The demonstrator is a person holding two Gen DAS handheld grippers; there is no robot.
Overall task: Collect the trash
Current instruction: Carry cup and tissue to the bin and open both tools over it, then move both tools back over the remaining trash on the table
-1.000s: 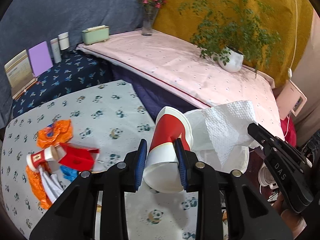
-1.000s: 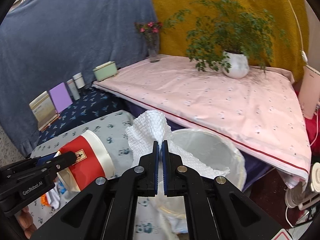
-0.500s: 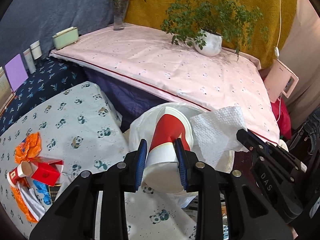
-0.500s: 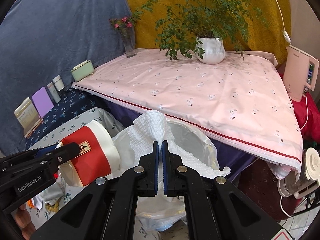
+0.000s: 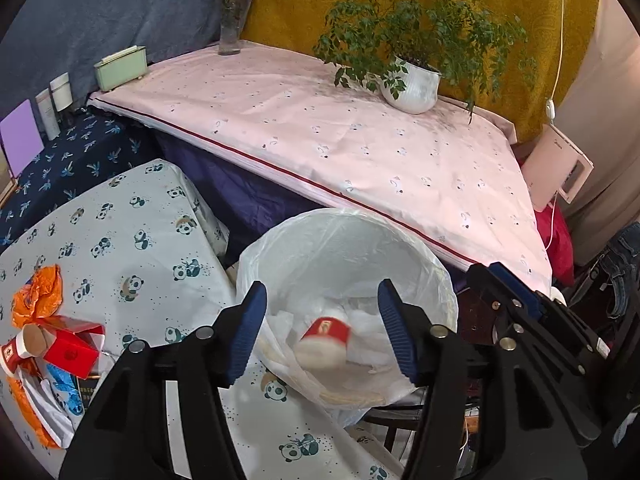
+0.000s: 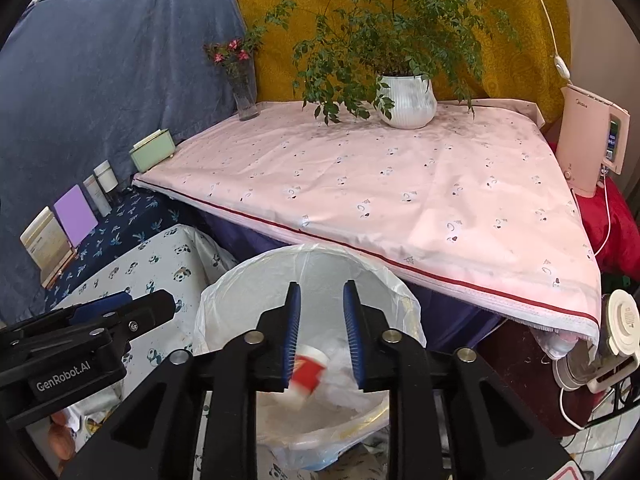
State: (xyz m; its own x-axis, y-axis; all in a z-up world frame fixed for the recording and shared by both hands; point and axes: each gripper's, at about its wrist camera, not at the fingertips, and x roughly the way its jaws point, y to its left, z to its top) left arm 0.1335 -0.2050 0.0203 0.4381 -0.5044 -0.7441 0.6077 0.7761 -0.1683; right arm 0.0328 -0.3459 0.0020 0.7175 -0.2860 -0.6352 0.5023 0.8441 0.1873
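Observation:
A bin lined with a white plastic bag (image 5: 352, 236) stands between the panda-cloth table and the pink-covered table; it also shows in the right wrist view (image 6: 256, 276). A red and white paper cup (image 5: 325, 338) is inside the bin, blurred, with white tissue (image 5: 366, 354) beside it; the cup (image 6: 306, 374) and tissue (image 6: 340, 376) show in the right wrist view too. My left gripper (image 5: 322, 332) is open and empty above the bin. My right gripper (image 6: 322, 334) is open and empty above the bin.
More trash lies on the panda-cloth table (image 5: 120, 240): an orange wrapper (image 5: 38, 296), a red carton (image 5: 72, 346) and a small cup (image 5: 22, 346). A potted plant (image 5: 412, 84), a vase (image 5: 230, 24) and a green box (image 5: 120, 68) stand on the pink table.
Both grippers moved over the bin and opened. The left let go of the red cup and the right let go of the tissue; both now lie in the bin.

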